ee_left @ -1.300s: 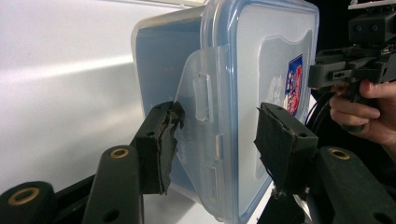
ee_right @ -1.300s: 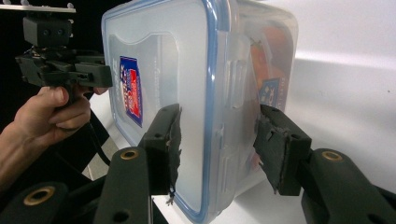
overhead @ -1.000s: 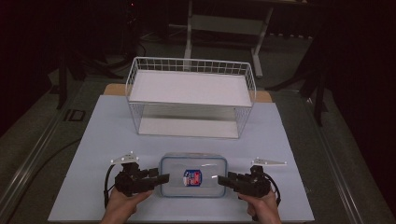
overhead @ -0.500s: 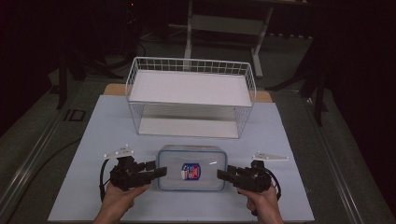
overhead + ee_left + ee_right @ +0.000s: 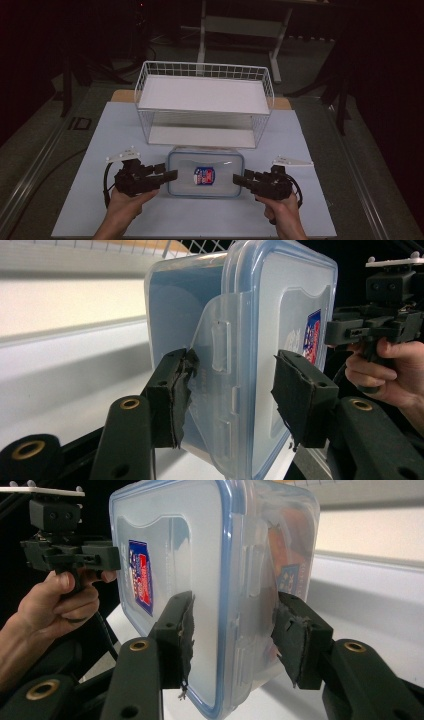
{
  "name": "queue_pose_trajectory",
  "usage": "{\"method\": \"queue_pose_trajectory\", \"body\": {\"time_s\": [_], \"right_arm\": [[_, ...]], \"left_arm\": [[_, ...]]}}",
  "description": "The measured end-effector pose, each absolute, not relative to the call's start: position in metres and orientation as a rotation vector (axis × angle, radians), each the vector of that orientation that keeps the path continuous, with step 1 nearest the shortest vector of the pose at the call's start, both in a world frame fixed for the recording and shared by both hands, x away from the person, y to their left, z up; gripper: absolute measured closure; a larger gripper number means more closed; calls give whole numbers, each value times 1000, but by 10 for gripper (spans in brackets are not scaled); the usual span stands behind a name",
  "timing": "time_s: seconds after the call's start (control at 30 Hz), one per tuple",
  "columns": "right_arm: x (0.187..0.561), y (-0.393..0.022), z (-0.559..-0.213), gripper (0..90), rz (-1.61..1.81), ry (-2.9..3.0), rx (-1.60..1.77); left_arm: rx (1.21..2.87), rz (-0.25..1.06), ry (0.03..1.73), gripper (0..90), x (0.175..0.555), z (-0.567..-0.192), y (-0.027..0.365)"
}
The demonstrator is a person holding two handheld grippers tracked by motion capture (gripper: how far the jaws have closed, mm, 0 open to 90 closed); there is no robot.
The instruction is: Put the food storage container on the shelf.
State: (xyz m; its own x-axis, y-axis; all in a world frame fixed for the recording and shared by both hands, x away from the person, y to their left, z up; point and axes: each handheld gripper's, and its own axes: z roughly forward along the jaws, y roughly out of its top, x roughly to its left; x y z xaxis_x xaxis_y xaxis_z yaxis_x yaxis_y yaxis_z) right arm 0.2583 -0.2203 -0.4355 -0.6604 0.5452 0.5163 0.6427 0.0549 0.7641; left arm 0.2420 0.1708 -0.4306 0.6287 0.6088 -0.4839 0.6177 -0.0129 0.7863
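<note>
- The table point(image 5: 115, 135) carries a pale sheet across its top; a strip of bare wood shows at the far edge, behind the white wire basket point(image 5: 204, 102).
- That wire basket stands at the middle of the far edge, with a white panel laid as an upper shelf and another as its floor; what sits under the upper panel is in shadow and hard to make out.
- A clear plastic food container point(image 5: 205, 173) with a blue-rimmed lid lies flat near the middle of the near edge, its far side just beside the basket's front.
- The lid has rounded corners, a snap flap on each short end, and a small red, white and blue label point(image 5: 204, 175) at its centre; the print is too small to read.
- Something orange shows dimly through the wall in the right gripper view; I cannot tell what it is.
- The left gripper point(image 5: 170, 175) point(image 5: 232, 390) is spread, its jaws on either side of the container's left flap, the near pad touching or almost touching it.
- The right gripper point(image 5: 237, 178) point(image 5: 232, 630) is likewise spread around the right end, pads just clear of the plastic.
- The person's hands are cut off by the bottom of the high view.
</note>
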Motion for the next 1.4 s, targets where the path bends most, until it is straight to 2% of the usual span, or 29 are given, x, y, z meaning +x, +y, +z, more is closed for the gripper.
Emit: {"method": "queue_pose_trajectory", "body": {"time_s": [0.47,1.0,1.4], "right_arm": [[265,-216,-415,518,-1752,-2237,-1221],[280,-210,-376,518,-1860,-2274,-1160],[289,-209,-368,519,-1927,-2246,-1155]], "left_arm": [[1662,43,985,490,246,-409,175],[1627,117,931,491,259,-373,181],[1621,148,910,491,268,-361,181]]}}
